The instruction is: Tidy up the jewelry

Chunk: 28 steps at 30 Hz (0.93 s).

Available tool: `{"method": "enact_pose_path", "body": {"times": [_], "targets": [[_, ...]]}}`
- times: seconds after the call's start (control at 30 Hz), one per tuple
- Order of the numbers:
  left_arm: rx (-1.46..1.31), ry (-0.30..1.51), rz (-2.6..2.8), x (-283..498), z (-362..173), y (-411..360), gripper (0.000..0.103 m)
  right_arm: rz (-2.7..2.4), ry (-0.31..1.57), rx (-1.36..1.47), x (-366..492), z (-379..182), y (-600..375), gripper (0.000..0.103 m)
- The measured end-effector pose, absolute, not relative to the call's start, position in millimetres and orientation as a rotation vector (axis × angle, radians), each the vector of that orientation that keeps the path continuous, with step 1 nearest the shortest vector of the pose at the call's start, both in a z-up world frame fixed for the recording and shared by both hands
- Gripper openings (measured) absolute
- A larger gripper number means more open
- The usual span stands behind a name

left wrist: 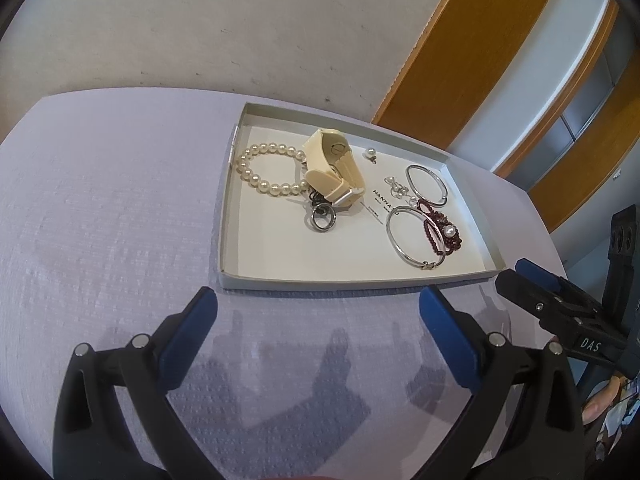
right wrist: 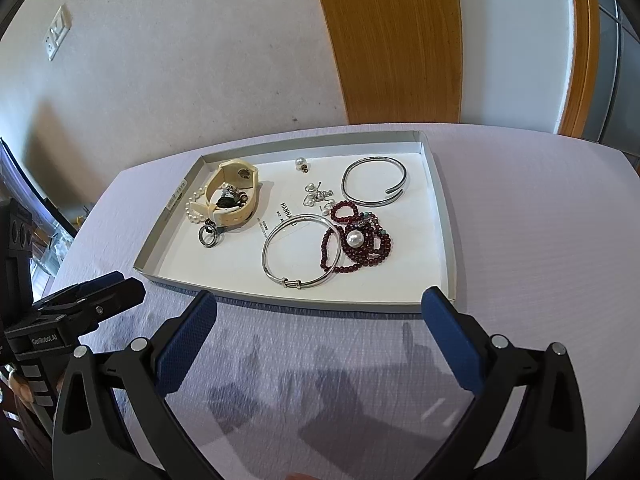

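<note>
A shallow grey box lid [left wrist: 224, 216] [right wrist: 444, 216] on the table holds the jewelry. In it lie a pearl bracelet [left wrist: 256, 178], a cream watch [left wrist: 336, 164] [right wrist: 236, 196], dark rings [left wrist: 320, 216] [right wrist: 209, 236], two silver bangles [left wrist: 412, 236] [right wrist: 302, 254] [right wrist: 374, 180], a dark red bead strand with a pearl [left wrist: 444, 232] [right wrist: 356, 244], small earrings [left wrist: 396, 188] [right wrist: 316, 196] and a pearl stud [left wrist: 370, 155] [right wrist: 301, 163]. My left gripper [left wrist: 318, 308] is open and empty just before the lid's near edge. My right gripper [right wrist: 320, 312] is open and empty, also before the near edge.
The table is covered with a pale lilac cloth [left wrist: 100, 220] [right wrist: 540, 240]. A beige wall and a wooden door frame [right wrist: 392, 40] stand behind. The right gripper shows at the right of the left wrist view [left wrist: 560, 304]; the left gripper shows at the left of the right wrist view [right wrist: 88, 304].
</note>
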State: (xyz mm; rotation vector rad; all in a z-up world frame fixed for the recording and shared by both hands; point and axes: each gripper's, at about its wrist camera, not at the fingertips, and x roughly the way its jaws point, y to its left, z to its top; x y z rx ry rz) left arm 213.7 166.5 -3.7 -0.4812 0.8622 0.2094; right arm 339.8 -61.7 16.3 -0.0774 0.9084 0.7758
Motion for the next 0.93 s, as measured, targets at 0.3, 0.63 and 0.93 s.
{"method": "enact_pose_path", "body": {"times": [0.3,0.63,0.93], "targets": [[-0.481,0.865,0.203,213.9,-4.5,165.1,0.101,0.775,0.909,-0.080,338.7,14.9,-61.6,0.102],[-0.478,0.865,0.203,214.3,-5.5,163.2,0.101,0.773,0.909,-0.080,338.4,14.1,-61.4,0.102],[-0.477,0.872,0.200,215.6,-6.7,163.4,0.101,0.773,0.909,-0.079,338.8,14.2,-61.1,0.102]]}}
